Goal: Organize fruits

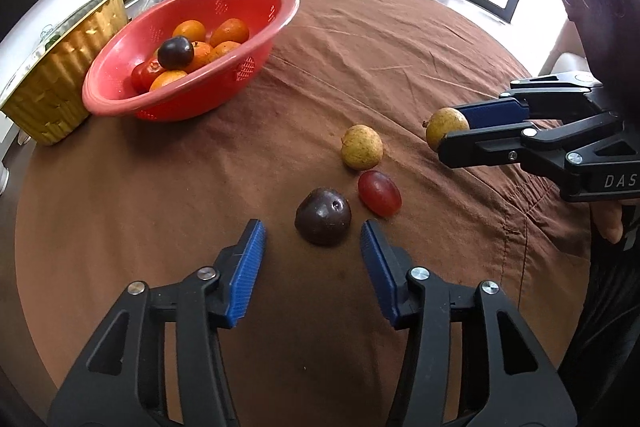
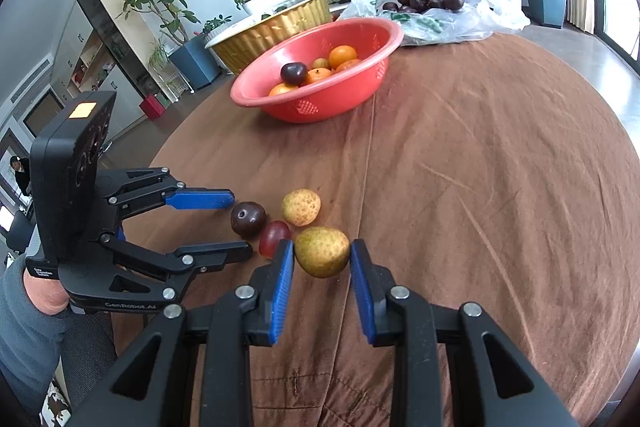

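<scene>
Just ahead of the left gripper [image 1: 313, 243] – dark plum [image 1: 323, 221], between spread jaws, untouched; right gripper [image 2: 322, 255] clamps a yellow-green fruit [image 2: 322, 251].

- The left tongs [image 1: 313, 233], black with blue pads, point steeply down, jaws apart and gripping nothing.
- The right tongs [image 2: 322, 253] are clamped on a yellow-green speckled round fruit [image 2: 322, 251], held above the tabletop.
</scene>
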Motion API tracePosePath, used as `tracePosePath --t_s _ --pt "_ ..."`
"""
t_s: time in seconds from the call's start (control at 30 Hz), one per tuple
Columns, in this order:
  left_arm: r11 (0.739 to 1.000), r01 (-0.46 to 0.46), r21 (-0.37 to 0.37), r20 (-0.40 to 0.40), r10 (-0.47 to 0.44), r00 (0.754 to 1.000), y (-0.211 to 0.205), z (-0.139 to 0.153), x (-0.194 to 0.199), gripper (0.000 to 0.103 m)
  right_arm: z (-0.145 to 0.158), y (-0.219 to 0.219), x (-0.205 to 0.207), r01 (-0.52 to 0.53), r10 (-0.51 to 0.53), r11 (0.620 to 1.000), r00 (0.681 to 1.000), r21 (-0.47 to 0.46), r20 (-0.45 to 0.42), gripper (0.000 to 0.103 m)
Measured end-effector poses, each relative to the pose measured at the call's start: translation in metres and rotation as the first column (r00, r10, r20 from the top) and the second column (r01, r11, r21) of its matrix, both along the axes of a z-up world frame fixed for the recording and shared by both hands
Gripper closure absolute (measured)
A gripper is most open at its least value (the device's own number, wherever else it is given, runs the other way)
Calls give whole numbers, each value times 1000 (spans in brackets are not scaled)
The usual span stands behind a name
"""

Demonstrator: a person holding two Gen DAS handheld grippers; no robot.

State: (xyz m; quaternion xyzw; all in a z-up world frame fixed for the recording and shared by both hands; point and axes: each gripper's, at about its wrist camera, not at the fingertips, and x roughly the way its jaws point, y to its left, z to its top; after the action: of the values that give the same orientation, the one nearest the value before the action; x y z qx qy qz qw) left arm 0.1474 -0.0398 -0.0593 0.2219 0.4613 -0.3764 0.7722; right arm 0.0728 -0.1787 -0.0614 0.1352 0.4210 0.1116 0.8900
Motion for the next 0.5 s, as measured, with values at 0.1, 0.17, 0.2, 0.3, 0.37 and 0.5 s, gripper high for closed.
tracePosePath --t_s 0.1,0.17,0.2,0.3,0.37,0.5 --pt "1000 19 -10 -2 -19 1000 -4 -1 1 67 -1 0 1 0 0 1000 1000 0 -1 72" --pt "999 39 1 5 -39 999 -9 -2 -1 68 -2 -1 1 1 -1 1000 1000 2 -4 72" --pt "999 45 4 8 -45 999 -10 -3 -2 69 -2 0 1 0 0 1000 1000 3 -4 72" --pt "999 43 -6 16 -43 999 -10 -2 -3 73 -2 -1 1 1 -1 1000 1000 2 -4 72" --pt "999 38 -17 19 -38 999 -9 -1 -4 74 -2 -1 1 1 -1 1000 1000 3 -5 72" --pt "999 41 -9 24 -41 999 -9 -3 -5 77 -3 -1 1 0 0 1000 1000 3 -7 72"
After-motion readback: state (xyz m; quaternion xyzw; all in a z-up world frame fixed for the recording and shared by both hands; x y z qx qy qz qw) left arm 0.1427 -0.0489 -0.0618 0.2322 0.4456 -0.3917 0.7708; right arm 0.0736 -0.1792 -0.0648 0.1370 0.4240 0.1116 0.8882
